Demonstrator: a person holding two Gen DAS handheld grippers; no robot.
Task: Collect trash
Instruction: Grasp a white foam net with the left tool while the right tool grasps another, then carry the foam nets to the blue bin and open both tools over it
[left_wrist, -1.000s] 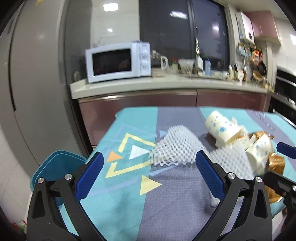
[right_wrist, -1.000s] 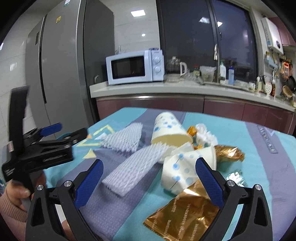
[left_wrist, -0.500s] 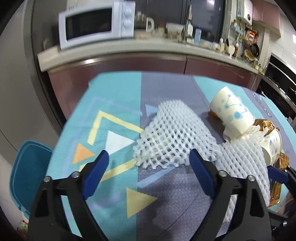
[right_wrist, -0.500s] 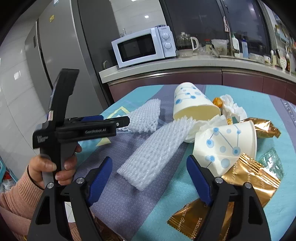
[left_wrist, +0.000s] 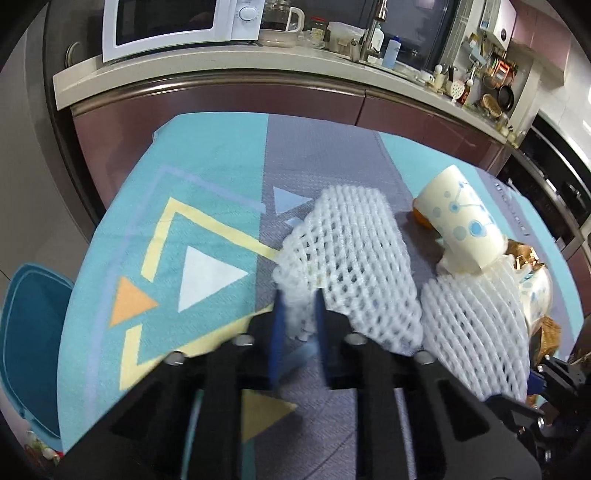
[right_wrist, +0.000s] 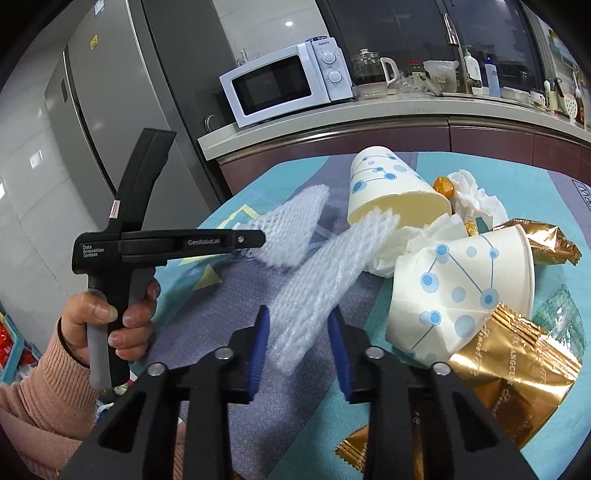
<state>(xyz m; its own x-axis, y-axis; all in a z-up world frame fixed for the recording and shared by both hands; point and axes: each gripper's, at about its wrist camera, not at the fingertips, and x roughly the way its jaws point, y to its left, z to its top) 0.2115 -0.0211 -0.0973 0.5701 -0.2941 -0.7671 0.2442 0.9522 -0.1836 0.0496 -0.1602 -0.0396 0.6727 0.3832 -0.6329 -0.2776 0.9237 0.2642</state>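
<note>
With jaws that have just been closing, the left gripper (left_wrist: 297, 314) pinches the foam net (left_wrist: 351, 258) at frame centre and the right gripper (right_wrist: 299, 343) clamps the long foam sleeve (right_wrist: 325, 284), so each should lift slowly, checking its hold.

Our left gripper (left_wrist: 298, 314) tilts steeply down toward the tabletop, and its jaws have just been closing, the blue pads now nearly together and pinching the near edge of a white foam net (left_wrist: 351, 254). Our right gripper (right_wrist: 299, 332) slants down more gently; its jaws have also just been closing, and the pads press both sides of the near end of a second foam net (right_wrist: 325, 280). In the right wrist view our left hand (right_wrist: 107, 325), in a pink knit sleeve, wraps the left gripper's handle and squeezes its trigger.
</note>
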